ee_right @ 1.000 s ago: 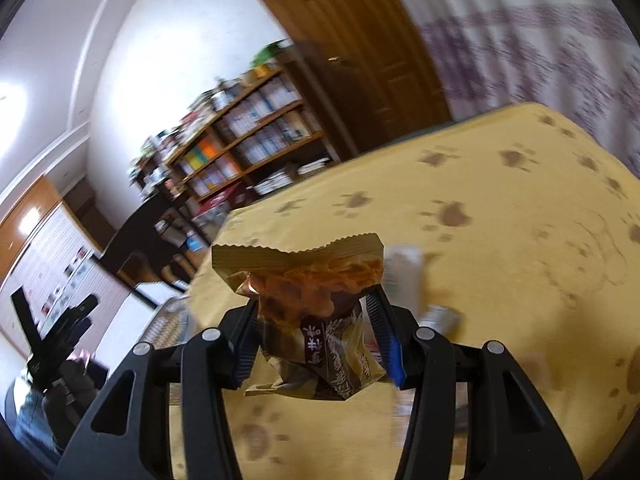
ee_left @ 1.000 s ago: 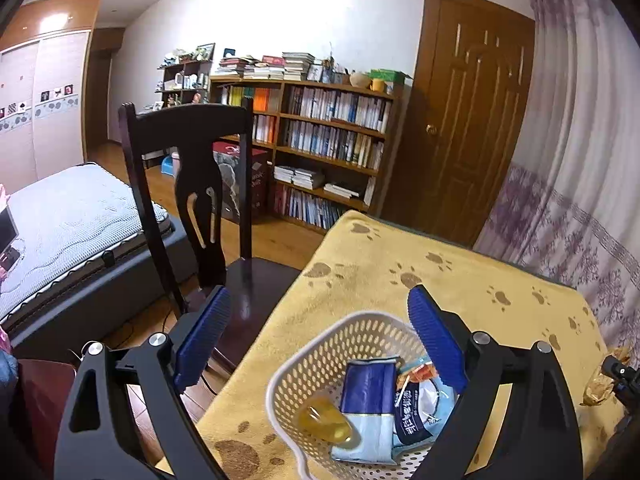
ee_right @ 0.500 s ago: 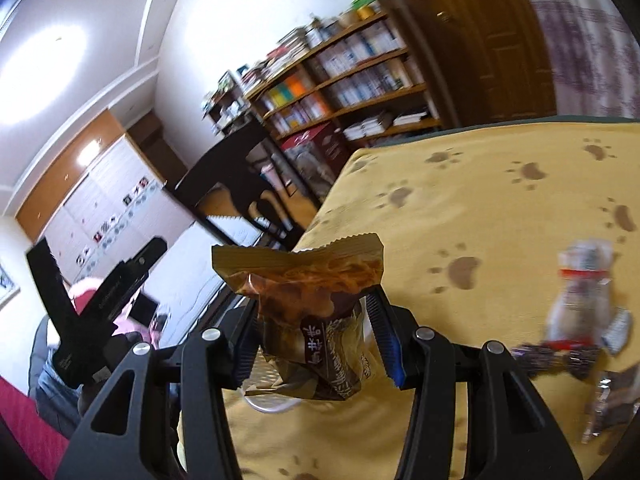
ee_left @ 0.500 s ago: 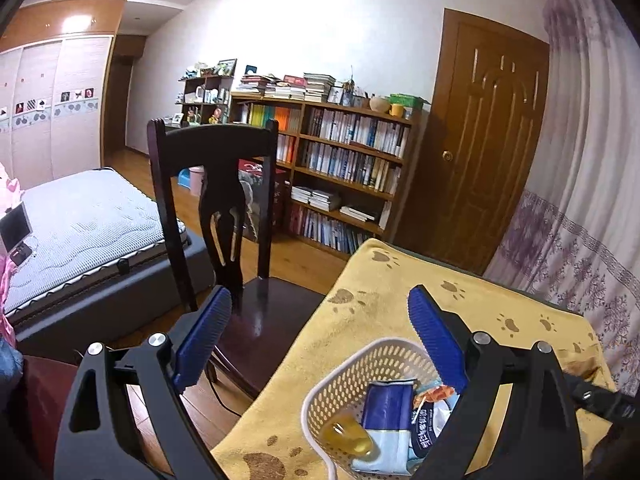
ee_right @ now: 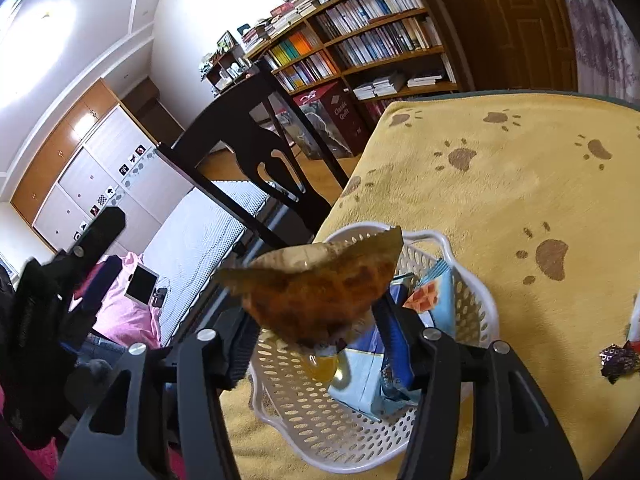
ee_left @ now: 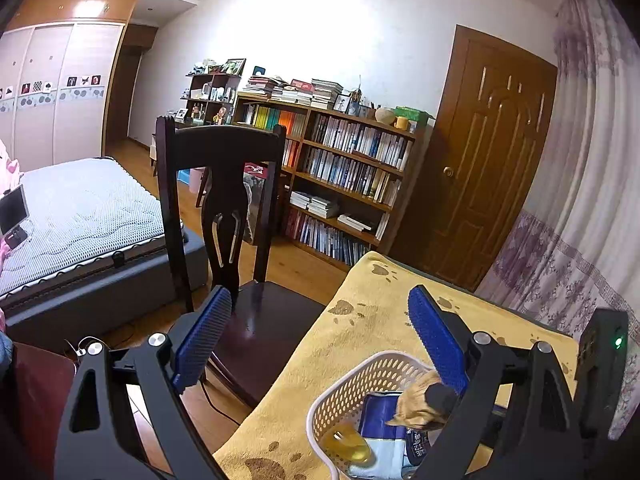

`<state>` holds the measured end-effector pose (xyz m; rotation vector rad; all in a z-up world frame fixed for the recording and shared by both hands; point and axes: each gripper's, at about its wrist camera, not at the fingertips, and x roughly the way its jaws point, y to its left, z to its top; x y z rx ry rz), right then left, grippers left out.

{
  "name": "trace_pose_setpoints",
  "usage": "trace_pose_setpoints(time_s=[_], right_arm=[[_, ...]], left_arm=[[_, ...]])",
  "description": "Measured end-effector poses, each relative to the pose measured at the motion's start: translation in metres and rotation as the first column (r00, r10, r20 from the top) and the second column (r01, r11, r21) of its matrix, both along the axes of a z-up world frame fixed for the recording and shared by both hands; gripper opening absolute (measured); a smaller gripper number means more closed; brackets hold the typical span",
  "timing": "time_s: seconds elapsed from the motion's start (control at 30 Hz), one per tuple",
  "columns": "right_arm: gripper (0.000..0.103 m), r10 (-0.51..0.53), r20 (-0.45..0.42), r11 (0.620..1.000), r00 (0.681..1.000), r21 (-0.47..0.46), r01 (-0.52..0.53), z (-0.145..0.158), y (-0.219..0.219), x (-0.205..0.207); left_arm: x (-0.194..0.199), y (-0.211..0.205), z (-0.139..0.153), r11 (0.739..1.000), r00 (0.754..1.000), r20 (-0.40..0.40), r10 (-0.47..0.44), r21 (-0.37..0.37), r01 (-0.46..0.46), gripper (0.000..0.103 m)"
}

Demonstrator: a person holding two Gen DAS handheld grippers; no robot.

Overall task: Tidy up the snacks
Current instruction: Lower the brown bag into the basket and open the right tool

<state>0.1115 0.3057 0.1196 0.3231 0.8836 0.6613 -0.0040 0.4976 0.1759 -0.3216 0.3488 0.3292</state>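
Observation:
A white perforated basket (ee_left: pixel 360 372) (ee_right: pixel 472 292) stands on the yellow paw-print cloth (ee_right: pixel 500 184) near the table's left edge. It holds a blue packet (ee_left: pixel 380 416) (ee_right: pixel 360 380), a yellow jelly cup (ee_left: pixel 348 442) (ee_right: pixel 328 364) and a small orange-patterned packet (ee_right: pixel 424 296). My right gripper (ee_right: pixel 320 332) hangs right above the basket; a brown snack packet (ee_right: pixel 316 284) (ee_left: pixel 416 408) sits tilted and blurred between its fingers, which stand slightly apart from it. My left gripper (ee_left: pixel 318 300) is open and empty, held just left of the basket.
A dark wooden chair (ee_left: pixel 224 184) (ee_right: pixel 248 148) stands against the table's left edge, with a bed (ee_left: pixel 80 216) beyond it. A dark wrapped sweet (ee_right: pixel 618 360) lies on the cloth at the right. A bookshelf (ee_left: pixel 344 168) and a door (ee_left: pixel 492 152) are behind.
My right gripper carried the brown packet left, from over the bare cloth to over the basket, and its jaws have widened a little; the packet has tipped. The left gripper drew back.

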Motion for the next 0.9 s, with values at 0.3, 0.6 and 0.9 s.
trace_pose_setpoints(time_s=[0.3, 0.6, 0.9], right_arm=[[0.059, -0.011, 0.009, 1.000, 1.000, 0.002, 0.011, 0.001, -0.010, 0.001], [0.059, -0.026, 0.006, 1.000, 1.000, 0.000, 0.026, -0.006, -0.020, -0.003], [0.059, -0.056, 0.000, 0.998, 0.998, 0.022, 0.056, -0.012, -0.044, -0.010]], left_arm=[[0.002, -0.002, -0.003, 1.000, 1.000, -0.005, -0.012, 0.009, 0.012, 0.091], [0.008, -0.004, -0.009, 0.999, 0.999, -0.028, -0.033, 0.022, 0.033, 0.096], [0.043, -0.006, -0.039, 0.998, 0.988, -0.148, -0.047, 0.023, 0.051, 0.096]])
